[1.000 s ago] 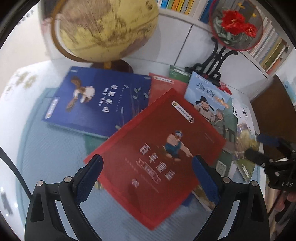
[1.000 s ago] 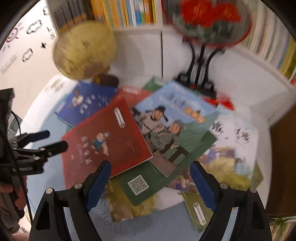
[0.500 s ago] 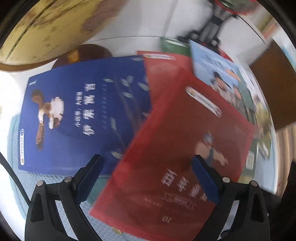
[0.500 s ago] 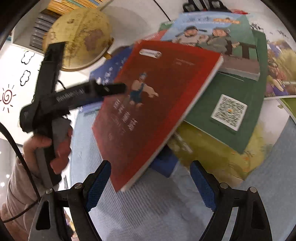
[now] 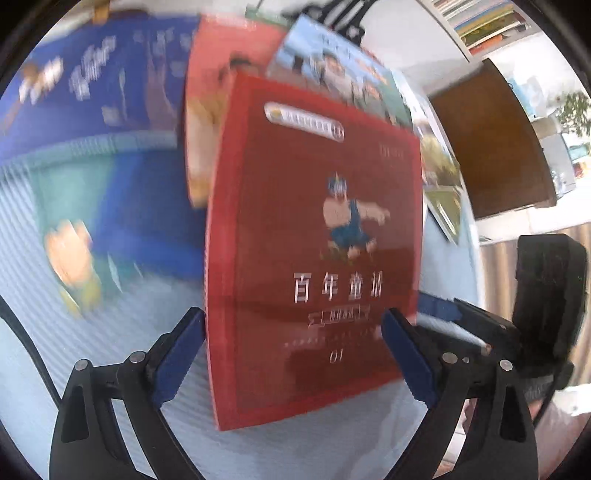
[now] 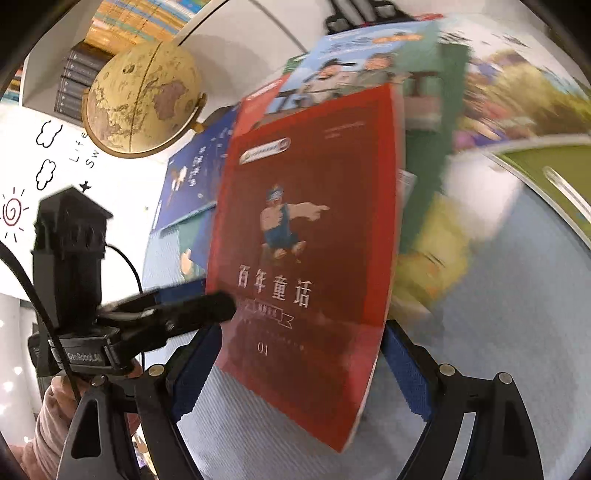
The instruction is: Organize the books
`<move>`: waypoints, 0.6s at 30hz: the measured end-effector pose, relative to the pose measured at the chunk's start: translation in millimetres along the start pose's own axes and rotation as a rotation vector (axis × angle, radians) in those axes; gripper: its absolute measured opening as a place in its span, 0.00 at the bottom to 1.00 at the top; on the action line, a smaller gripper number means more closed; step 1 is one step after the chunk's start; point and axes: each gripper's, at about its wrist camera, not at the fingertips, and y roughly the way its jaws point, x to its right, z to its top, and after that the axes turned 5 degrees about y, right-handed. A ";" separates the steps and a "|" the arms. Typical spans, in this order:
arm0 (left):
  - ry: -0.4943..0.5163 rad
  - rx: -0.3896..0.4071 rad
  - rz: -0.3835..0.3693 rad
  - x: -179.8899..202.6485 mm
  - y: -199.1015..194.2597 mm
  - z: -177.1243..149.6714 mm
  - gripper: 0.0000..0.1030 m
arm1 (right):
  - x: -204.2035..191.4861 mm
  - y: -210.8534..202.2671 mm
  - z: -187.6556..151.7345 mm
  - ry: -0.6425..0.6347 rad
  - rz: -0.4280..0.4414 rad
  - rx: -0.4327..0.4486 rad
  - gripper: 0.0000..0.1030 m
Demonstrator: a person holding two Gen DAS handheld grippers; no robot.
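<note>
A red book [image 5: 314,221] with a cartoon figure and white characters lies on top of a spread pile of books; its near end sticks out over the mat. My left gripper [image 5: 291,354] is open and straddles that near end, one blue pad [image 5: 181,354] at the book's left edge and the other over its right edge. My right gripper [image 6: 299,369] is open too, with the same red book [image 6: 306,221] between its fingers. From the left, the left gripper [image 6: 184,306] reaches to the book's edge. At the book's right side sits the right gripper [image 5: 461,325].
Under the red book lie a dark blue book [image 6: 192,173], a light blue book with two figures [image 6: 351,62], a green one and others, on a blue-grey mat [image 6: 498,295]. A globe [image 6: 140,99] stands at the back left, below bookshelves [image 6: 147,18]. A brown panel [image 5: 491,147] is at the right.
Both grippers have come down and closer to the red book, which now lies between each pair of fingers. The right wrist has rolled, so the book stands upright in its view.
</note>
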 end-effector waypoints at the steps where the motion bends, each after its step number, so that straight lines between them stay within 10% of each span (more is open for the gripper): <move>1: 0.002 0.011 0.002 -0.8 0.9 -4.3 0.91 | 8.1 -0.2 -2.9 0.026 -0.012 -0.006 0.84; 8: -0.061 0.042 -0.026 -9.4 -4.5 -5.6 0.88 | 25.5 -7.0 -8.7 0.026 0.029 0.015 0.70; 18: -0.146 0.076 0.032 -25.3 -15.8 -14.7 0.42 | 30.1 -0.8 2.9 0.028 0.039 0.016 0.39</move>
